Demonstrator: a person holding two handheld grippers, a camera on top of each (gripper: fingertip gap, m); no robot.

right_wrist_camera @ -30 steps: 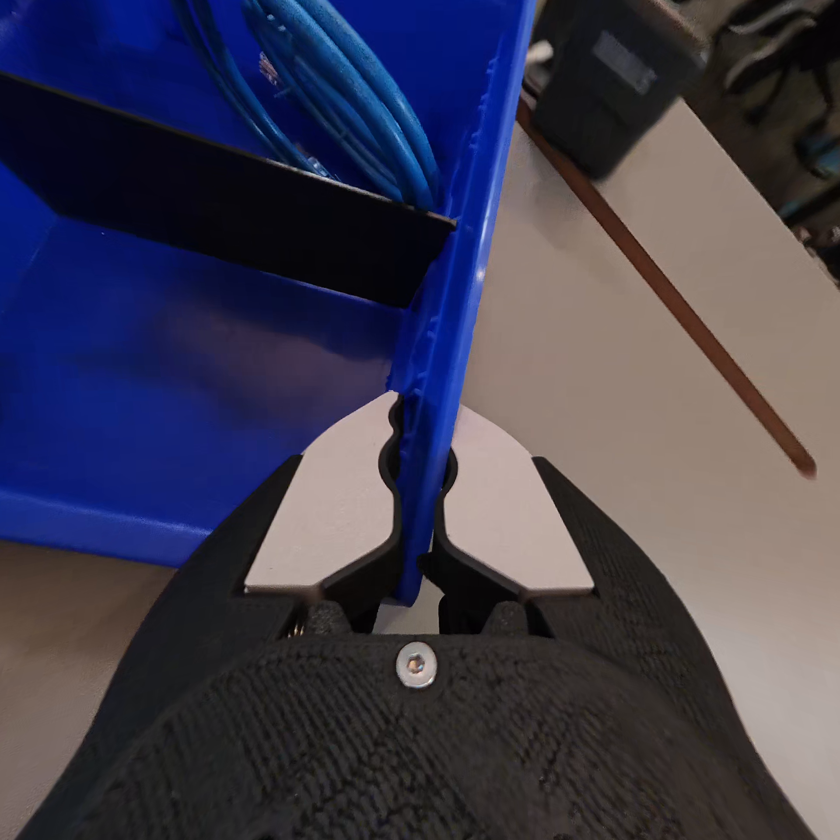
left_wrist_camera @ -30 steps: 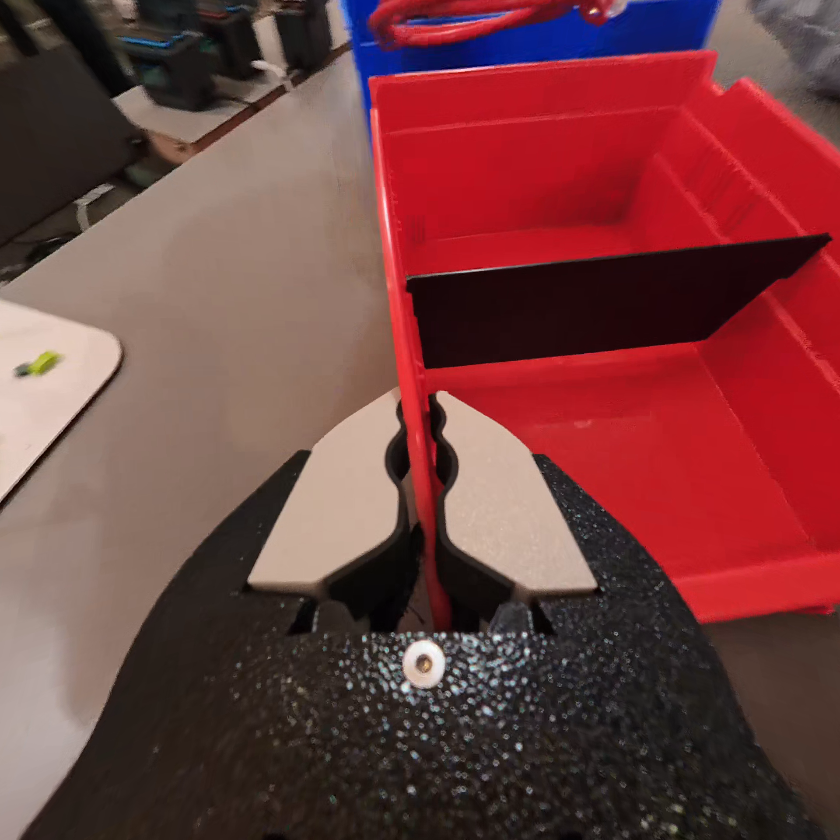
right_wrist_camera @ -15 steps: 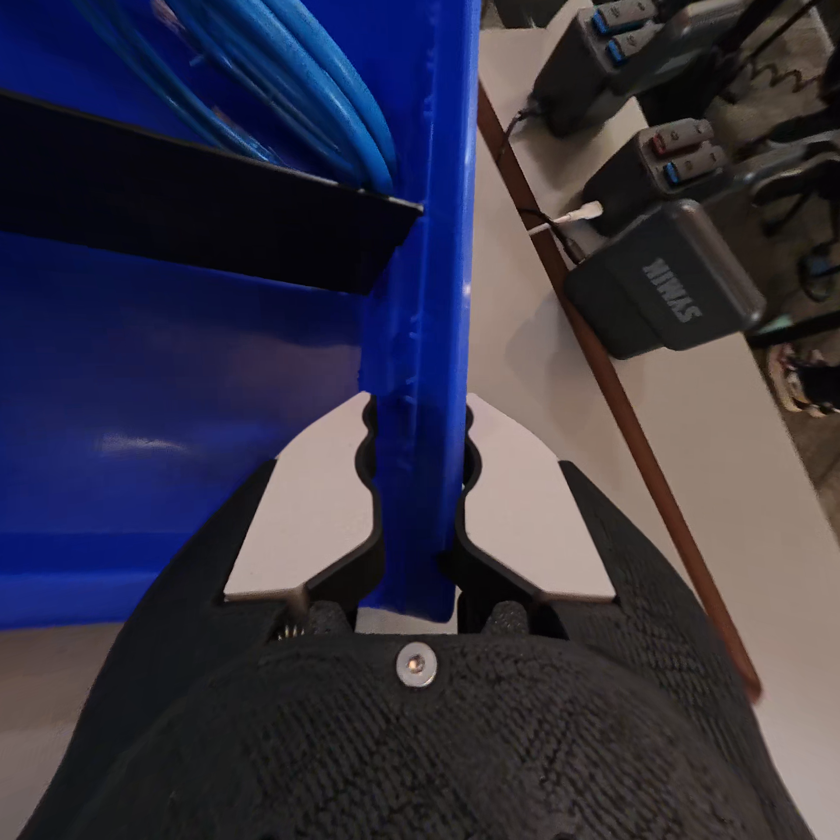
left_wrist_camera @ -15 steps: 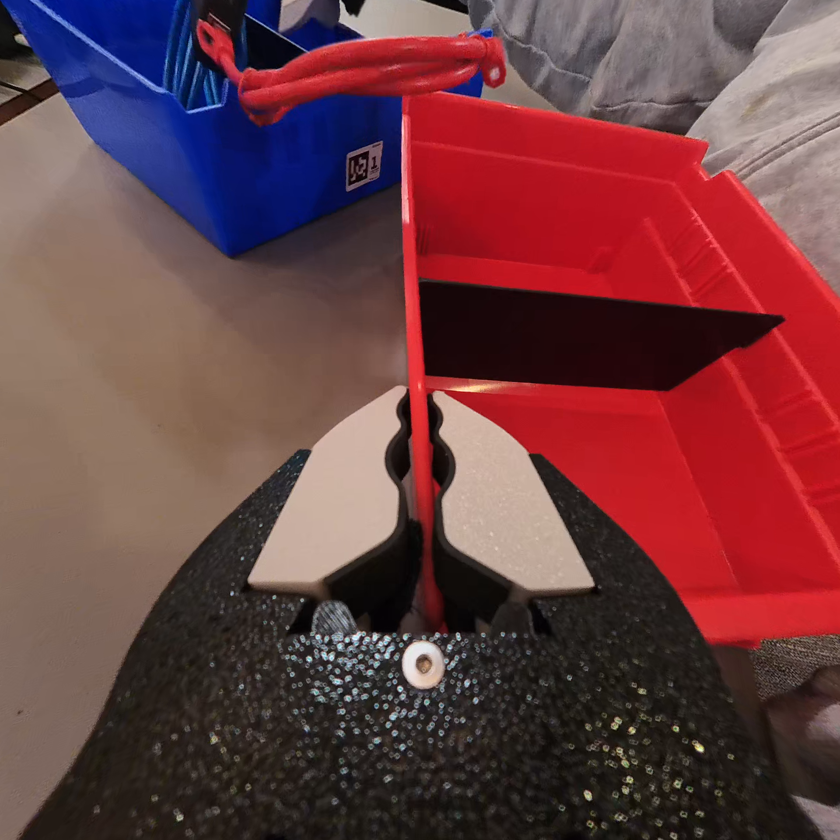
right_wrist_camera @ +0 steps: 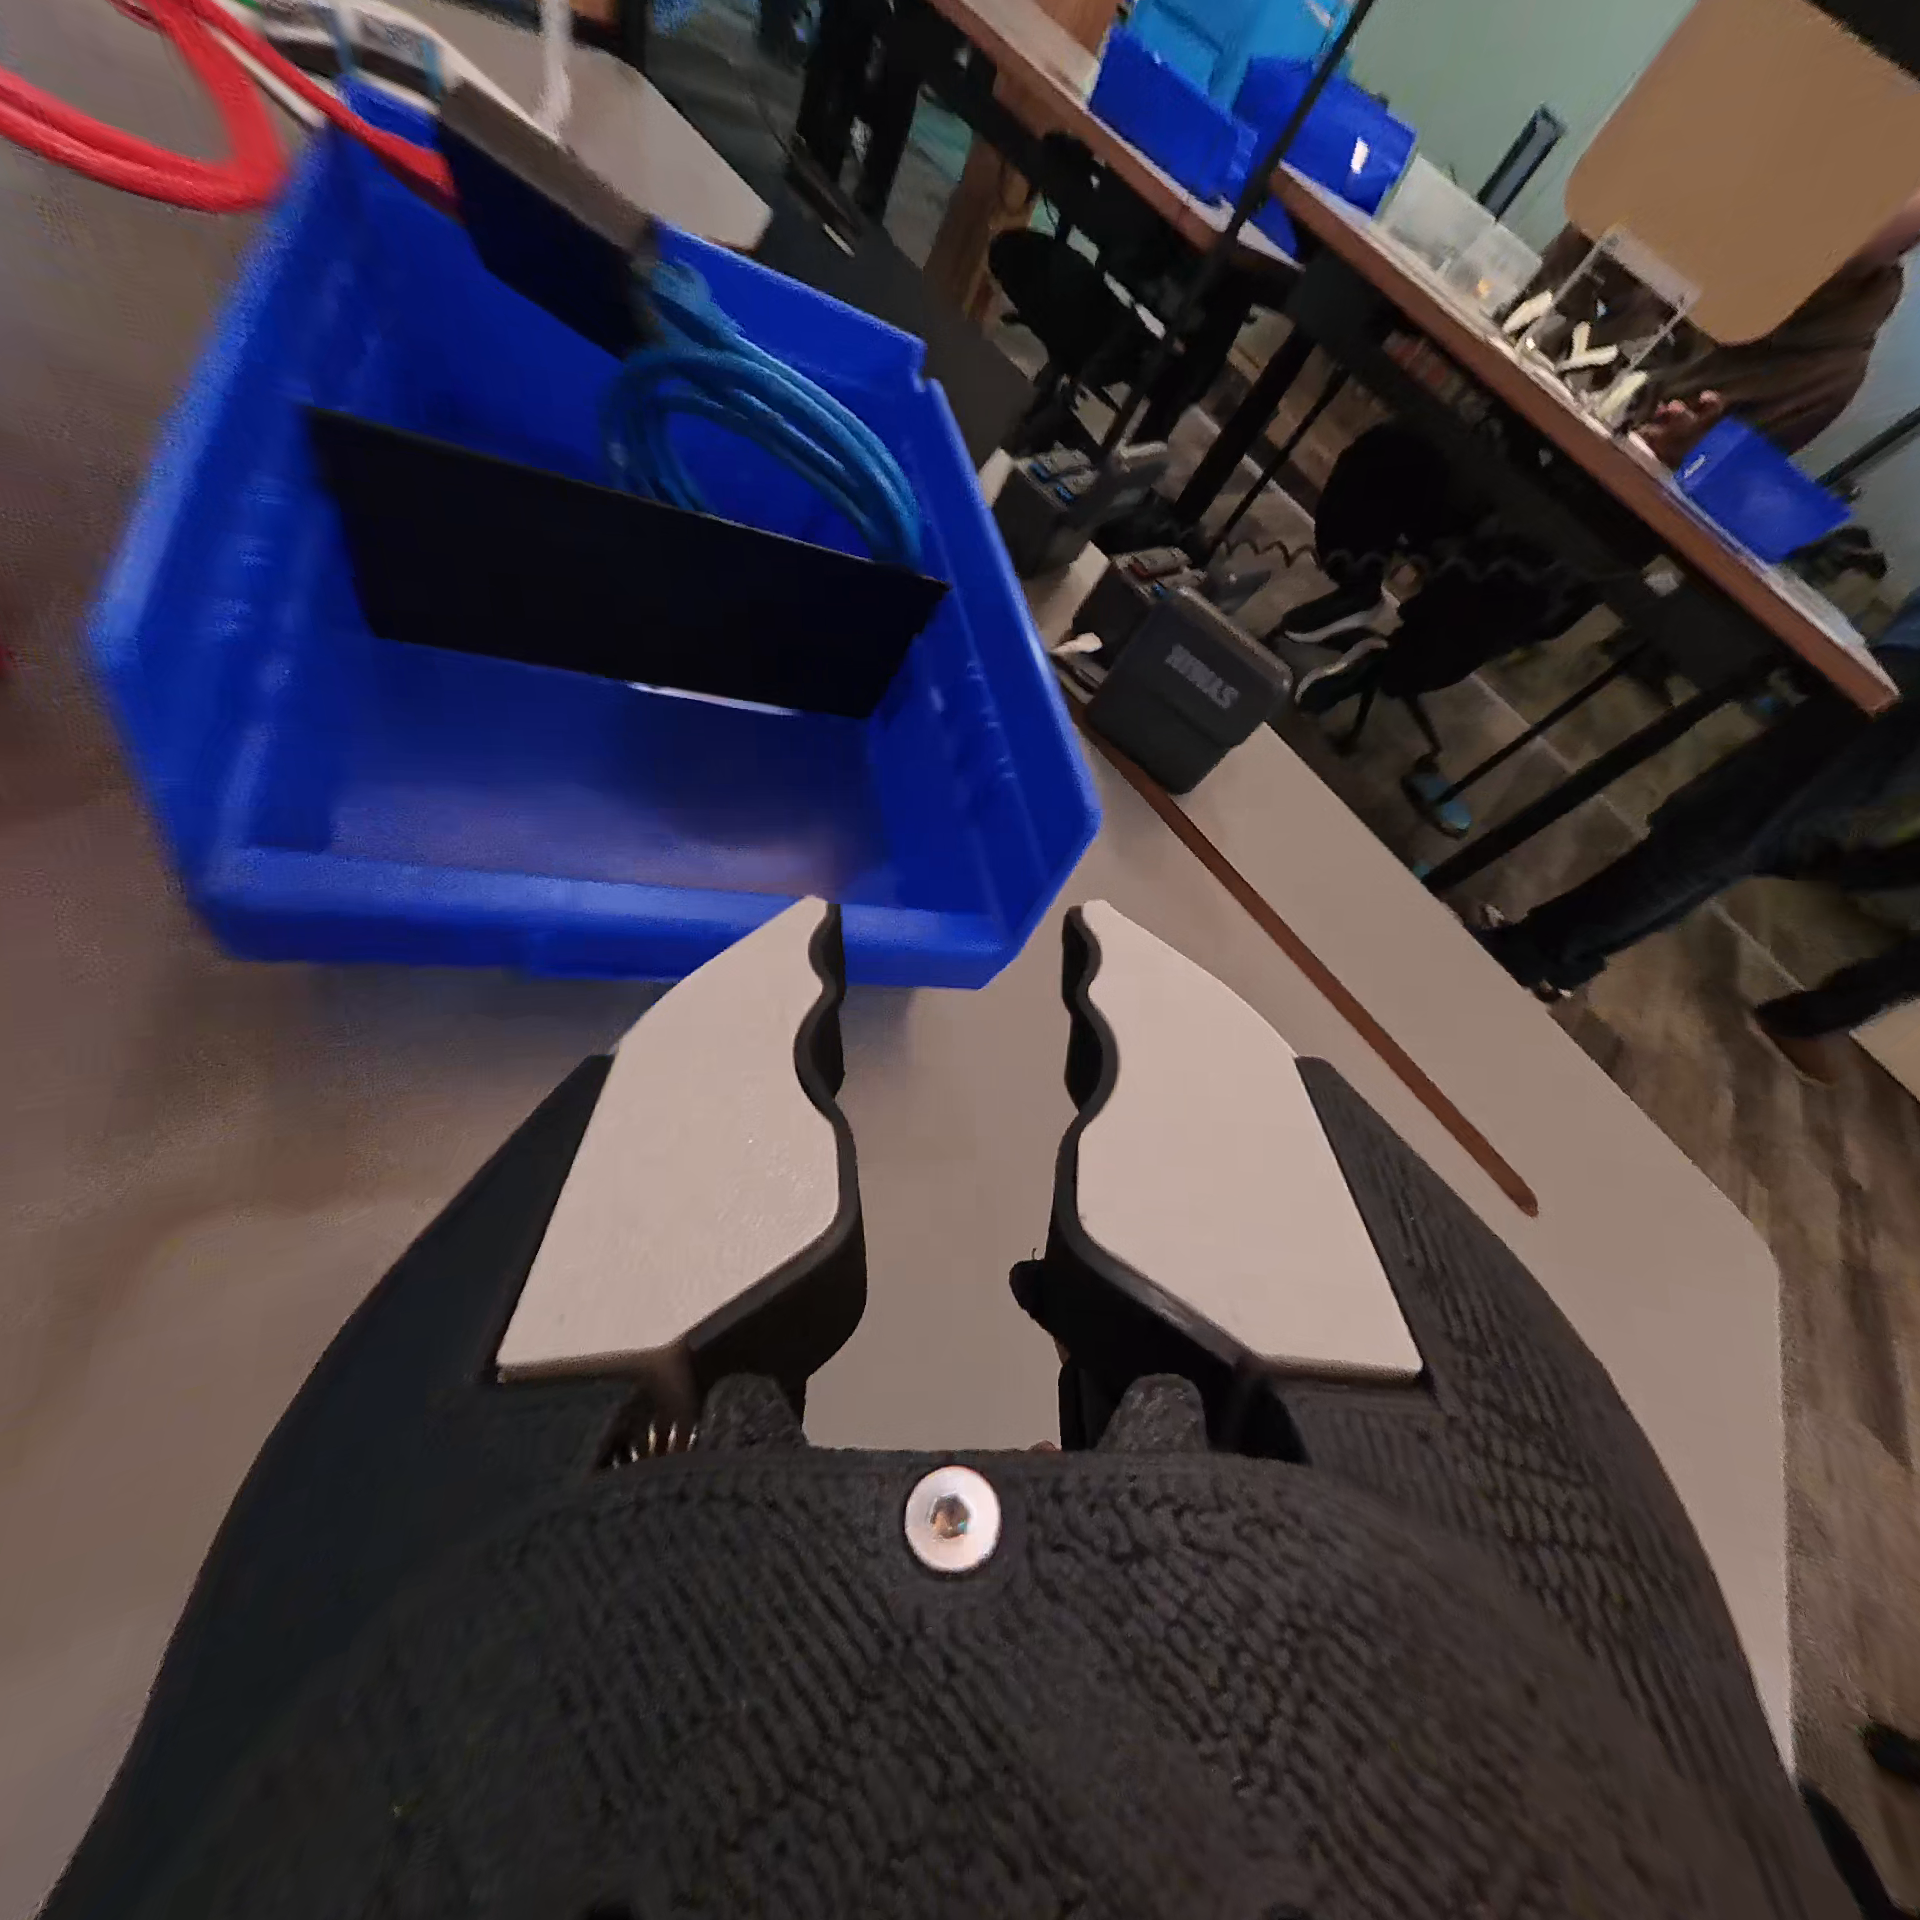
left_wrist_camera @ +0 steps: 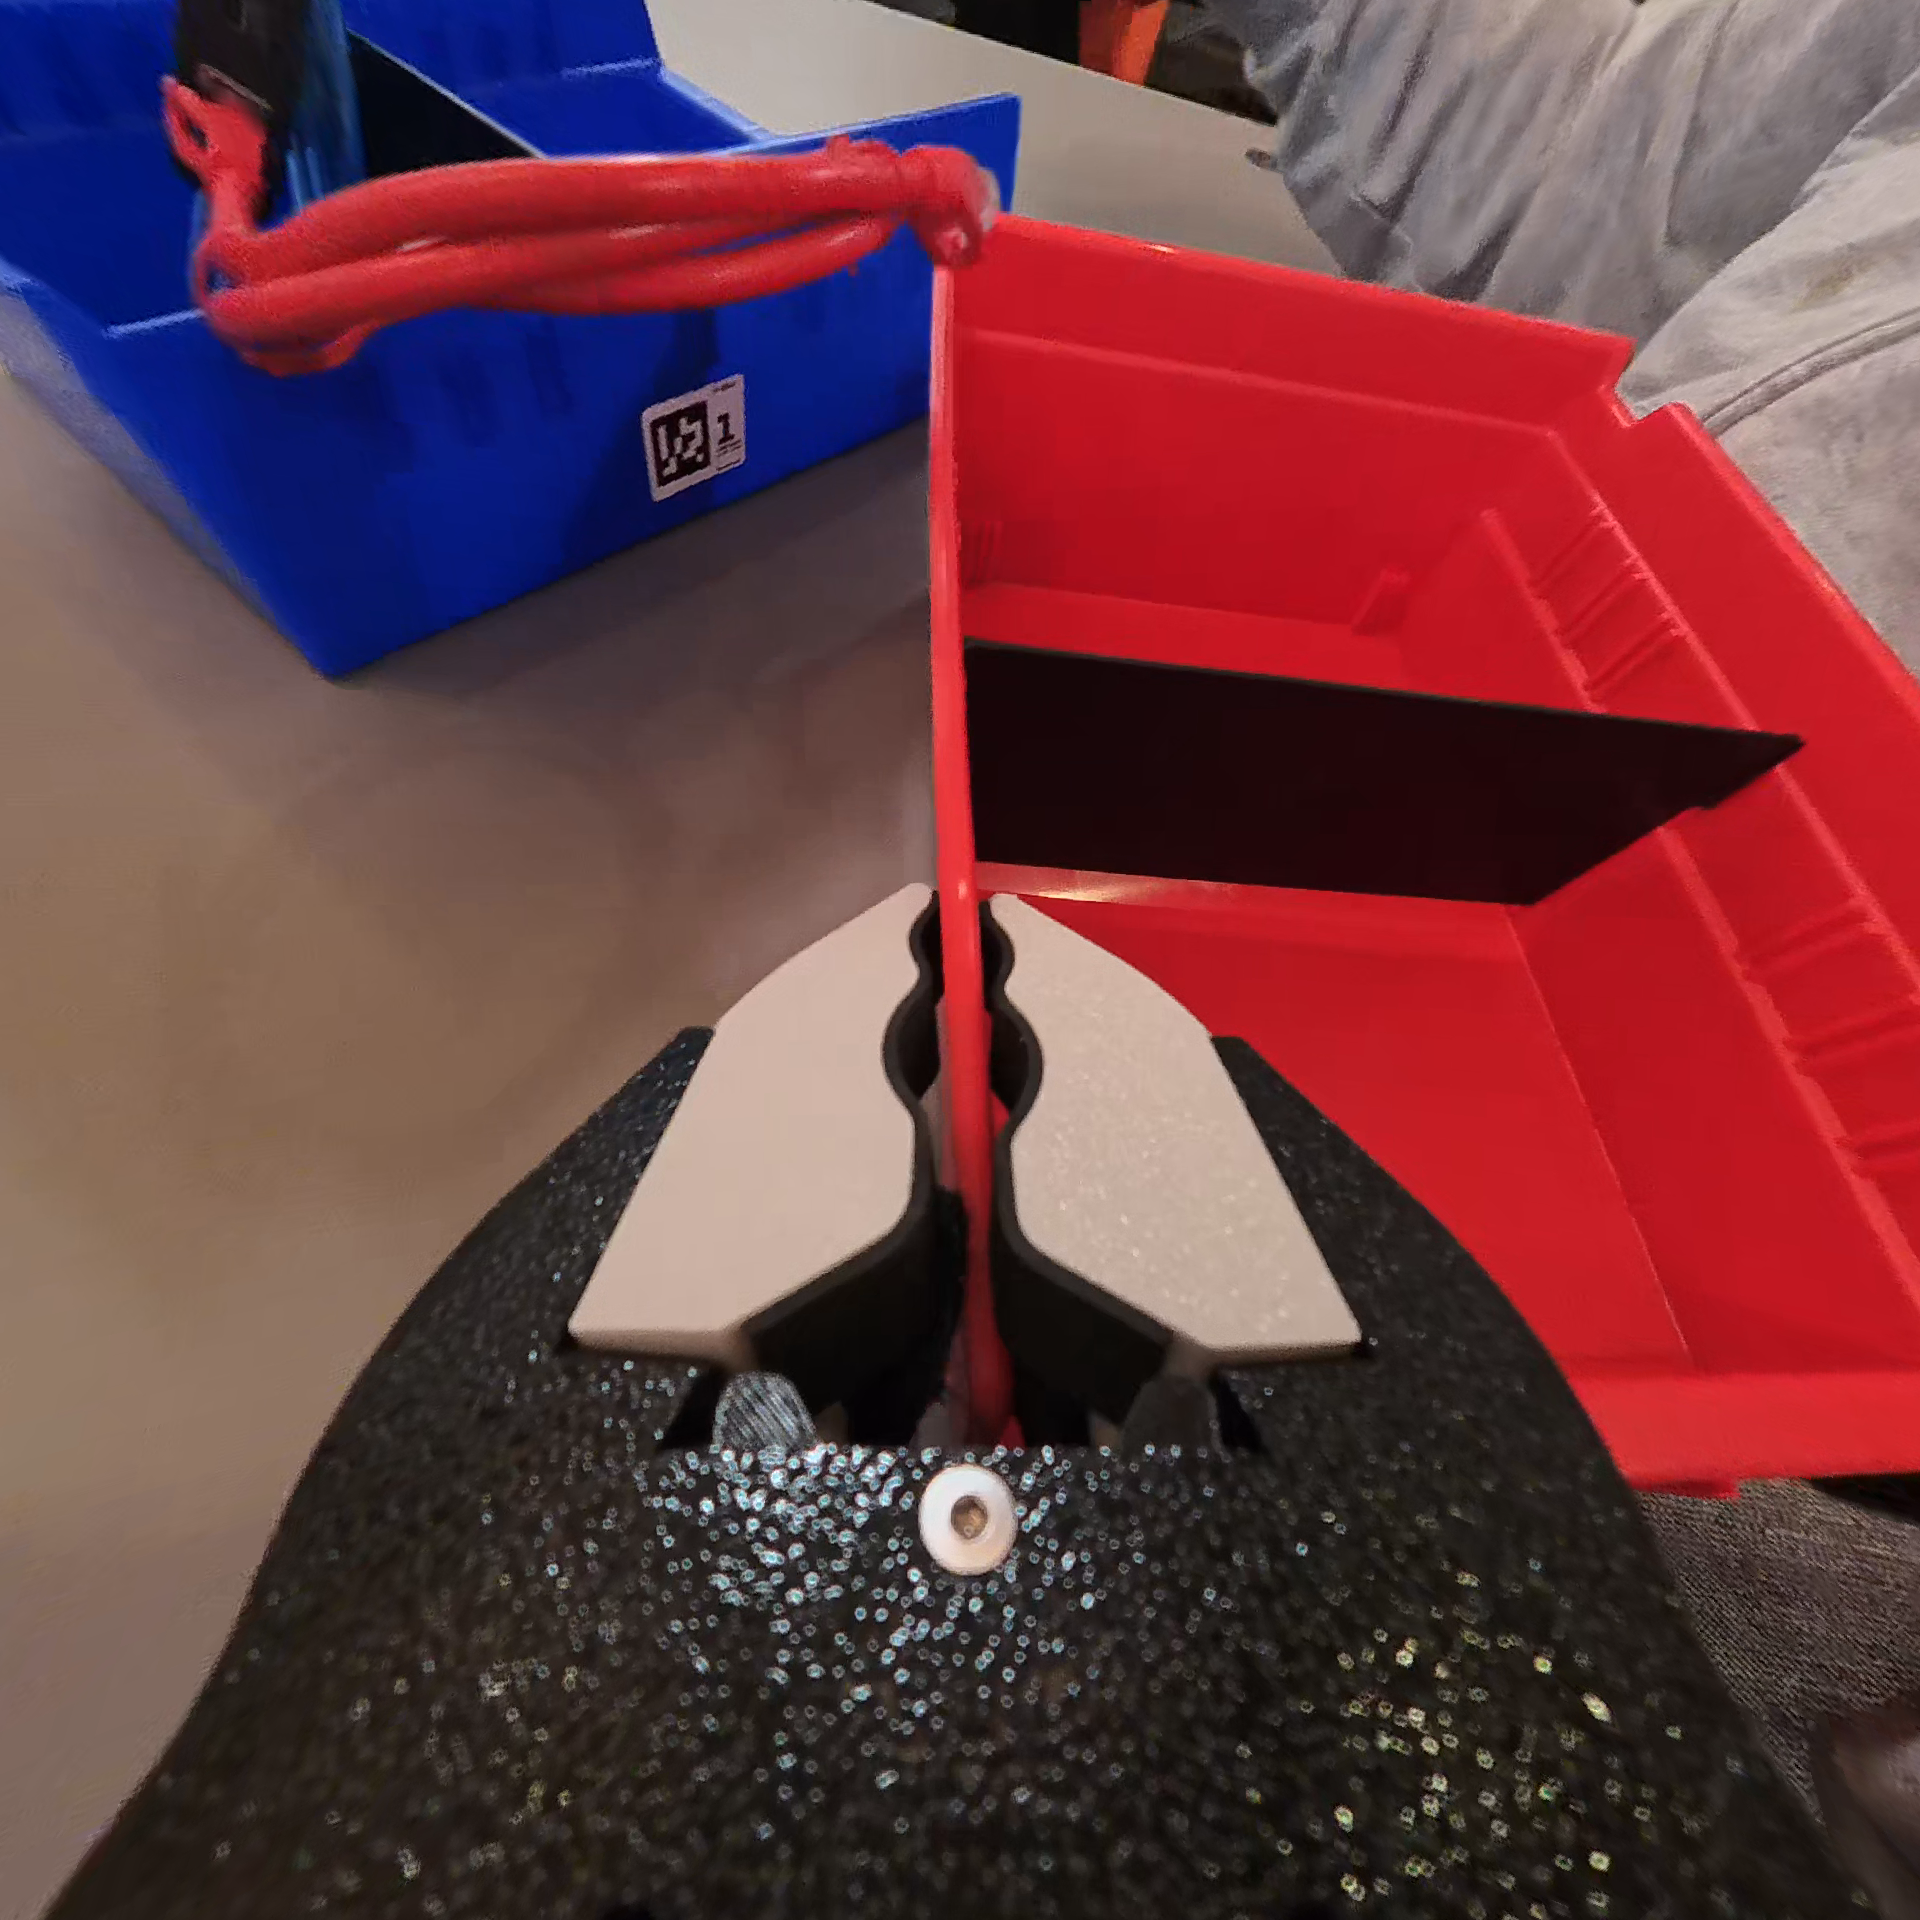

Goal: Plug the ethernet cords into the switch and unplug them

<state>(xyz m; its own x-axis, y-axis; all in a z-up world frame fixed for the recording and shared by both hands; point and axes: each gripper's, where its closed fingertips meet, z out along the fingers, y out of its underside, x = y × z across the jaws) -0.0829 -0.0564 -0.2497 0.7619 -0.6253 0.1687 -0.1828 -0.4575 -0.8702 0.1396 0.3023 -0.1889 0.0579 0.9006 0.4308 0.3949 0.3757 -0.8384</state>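
My left gripper (left_wrist_camera: 961, 914) is shut on the left wall of a red bin (left_wrist_camera: 1299, 1091) with a black divider (left_wrist_camera: 1351, 769) across it. A bundled red cable (left_wrist_camera: 540, 249) lies across the rim of a blue bin (left_wrist_camera: 436, 468) and reaches the red bin's far corner. My right gripper (right_wrist_camera: 951, 920) is open and empty, just short of the blue bin's (right_wrist_camera: 582, 810) near right corner. That bin holds a black divider (right_wrist_camera: 613, 582) and a coiled blue cable (right_wrist_camera: 769, 436) behind it.
Grey fabric of a person's clothing (left_wrist_camera: 1662, 187) lies right of the red bin. The table edge (right_wrist_camera: 1299, 956) runs to the right of the blue bin, with a dark box (right_wrist_camera: 1184, 686) beside it. Other tables with blue bins (right_wrist_camera: 1340, 135) stand beyond. About 45 cm separates my left fingertips from my right.
My right gripper let go of the blue bin's right wall, opened and drew back. My left gripper kept its hold on the red bin and swung so the blue bin came into view.
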